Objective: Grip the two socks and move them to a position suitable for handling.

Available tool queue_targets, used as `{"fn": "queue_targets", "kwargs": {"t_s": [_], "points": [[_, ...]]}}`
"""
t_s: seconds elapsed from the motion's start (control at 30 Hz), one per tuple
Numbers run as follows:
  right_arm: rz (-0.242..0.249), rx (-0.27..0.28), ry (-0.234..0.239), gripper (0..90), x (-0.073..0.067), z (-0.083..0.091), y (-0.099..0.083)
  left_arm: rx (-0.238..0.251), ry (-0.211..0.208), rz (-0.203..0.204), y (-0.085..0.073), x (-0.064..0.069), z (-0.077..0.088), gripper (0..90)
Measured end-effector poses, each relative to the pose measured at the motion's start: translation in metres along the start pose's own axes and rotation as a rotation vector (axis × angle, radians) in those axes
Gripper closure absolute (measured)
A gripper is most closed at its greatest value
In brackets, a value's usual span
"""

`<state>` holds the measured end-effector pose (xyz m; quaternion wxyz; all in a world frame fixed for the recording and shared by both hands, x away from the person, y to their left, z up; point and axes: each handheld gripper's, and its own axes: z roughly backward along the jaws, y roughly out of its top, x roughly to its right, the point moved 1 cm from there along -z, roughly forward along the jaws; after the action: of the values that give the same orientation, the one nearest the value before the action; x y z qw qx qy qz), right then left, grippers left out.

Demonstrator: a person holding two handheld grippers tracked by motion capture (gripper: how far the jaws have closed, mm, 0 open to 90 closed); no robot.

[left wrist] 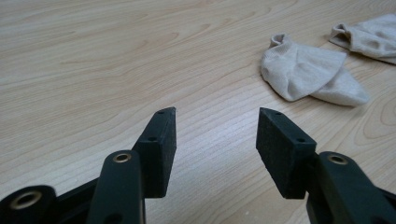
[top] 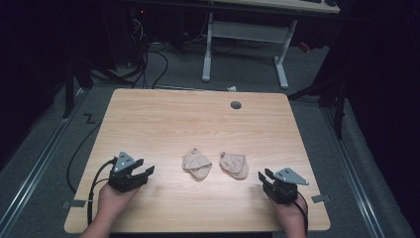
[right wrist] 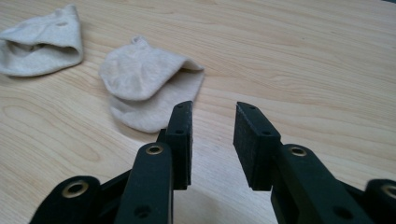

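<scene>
A: Start with the wooden table [top: 163, 114]. What do you have on it?

B: Two beige ankle socks near the middle of your side, lying apart. The left sock [top: 196, 163] is folded over on itself; the right sock [top: 234, 164] lies crumpled beside it. Neither is held or touched.

A: So how far along would you put the work?

B: At the very start, by my reading. Nothing is paired or stacked; picking up, matching and laying them together all look left to do.

A: Where are your tools against the socks?

B: Your left gripper [top: 143, 170] rests low on the table, well to the left of the left sock, its jaws standing apart with only bare wood between them. In the left gripper view that sock [left wrist: 308, 77] lies ahead and off to the right of the gap.

A: And the other?

B: Your right gripper [top: 264, 175] sits just right of the right sock, jaws parted, nothing between them. In the right gripper view that sock [right wrist: 149, 88] lies close ahead, left of the gap
</scene>
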<state>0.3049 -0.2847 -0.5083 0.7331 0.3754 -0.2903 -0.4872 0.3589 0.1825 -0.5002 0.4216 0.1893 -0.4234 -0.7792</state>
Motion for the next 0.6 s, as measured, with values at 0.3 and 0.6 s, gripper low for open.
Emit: {"fn": "queue_targets", "kwargs": {"t_s": [0.3,0.6], "points": [[0.048,-0.052,0.047,89.9,-0.015,-0.02,0.011,-0.007,-0.007,-0.006,-0.001,0.0,0.0,46.6],[0.114,-0.175,0.038,90.0,-0.022,-0.058,0.02,-0.008,-0.011,-0.009,-0.002,0.0,0.0,46.1]]}}
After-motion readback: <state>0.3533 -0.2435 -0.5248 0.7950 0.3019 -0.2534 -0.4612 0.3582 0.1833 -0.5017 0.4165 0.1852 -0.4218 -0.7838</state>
